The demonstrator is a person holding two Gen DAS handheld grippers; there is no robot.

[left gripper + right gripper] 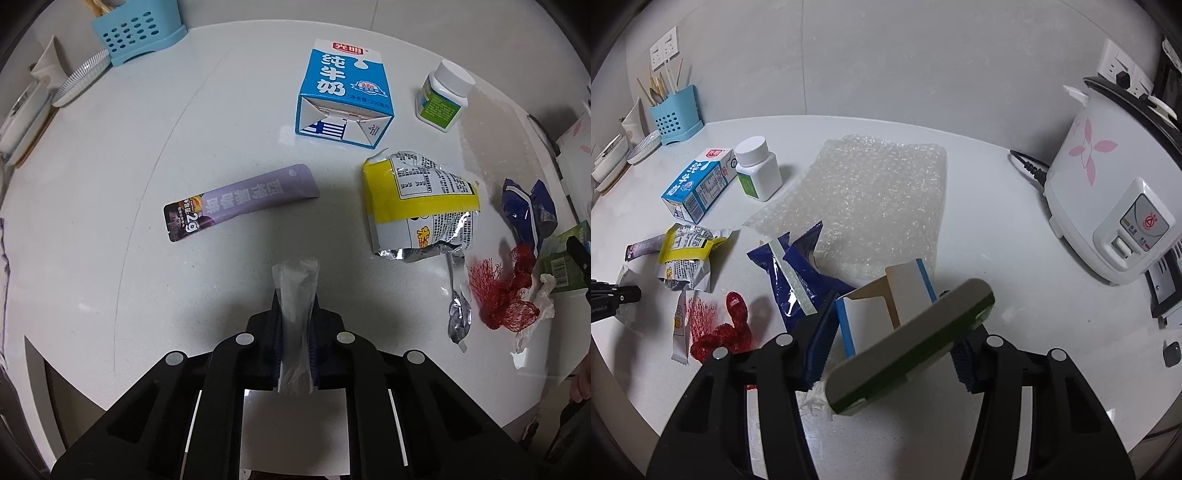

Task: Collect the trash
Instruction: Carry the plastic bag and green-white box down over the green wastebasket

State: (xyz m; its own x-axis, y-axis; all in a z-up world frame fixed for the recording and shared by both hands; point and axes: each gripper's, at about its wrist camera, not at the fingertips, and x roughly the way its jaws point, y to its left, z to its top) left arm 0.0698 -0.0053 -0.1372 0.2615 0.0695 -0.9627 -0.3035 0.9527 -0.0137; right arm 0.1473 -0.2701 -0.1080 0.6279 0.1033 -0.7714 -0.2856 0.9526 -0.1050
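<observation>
- I am holding the left claw (295,314) clenched on a clear plastic wrapper (297,291), which is standing up between the pads over the white table (110,258).
- I am seeing the purple sachet (242,201) lying flat just ahead of that claw, with the blue milk carton (341,96) on its side beyond it.
- I am seeing the yellow and silver snack bag (424,206) crumpled to the right, and the red mesh net (506,295) near it.
- I am keeping the right claw (894,339) around a flat green and grey box (908,347), tilted across the gap; the right pad is touching its end, but whether the left pad is pressing I cannot tell.
- I am seeing an open blue and white carton (886,310) just behind that box, a dark blue wrapper (790,273) beside it, and a bubble wrap sheet (871,199) spreading farther back.
- I am seeing the white pill bottle (757,170) standing beside the milk carton, and a rice cooker (1108,206) far right.
</observation>
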